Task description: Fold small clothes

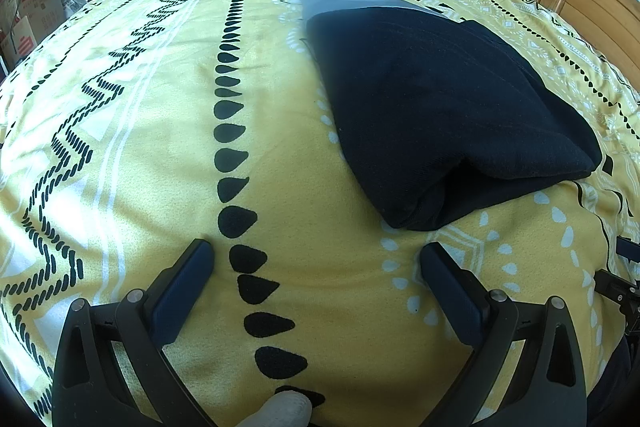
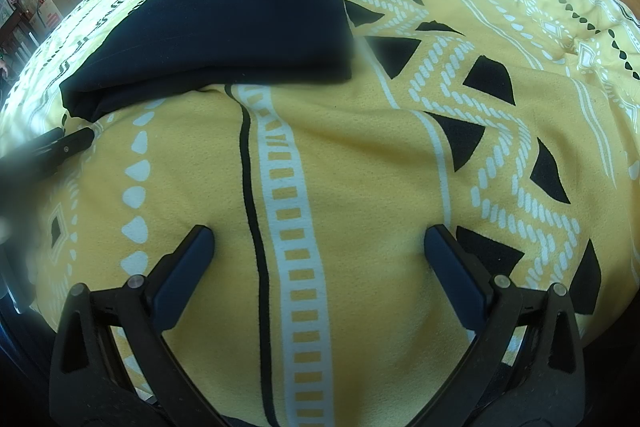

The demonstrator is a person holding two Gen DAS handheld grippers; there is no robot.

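- Left tool [image 1: 316, 251] and right tool [image 2: 319, 237] hover spread and empty over the near yellow bedspread [image 1: 160, 155].
- Folded dark garment [image 1: 440, 107] lies farther on the bed, apart from both.

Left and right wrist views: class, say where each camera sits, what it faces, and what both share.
Left wrist: on the open left gripper, facing across the yellow bedspread; dark garment ahead-right; a fingertip shows.
Right wrist: on the open right gripper, garment ahead-left.
Shared: garment, bedspread.
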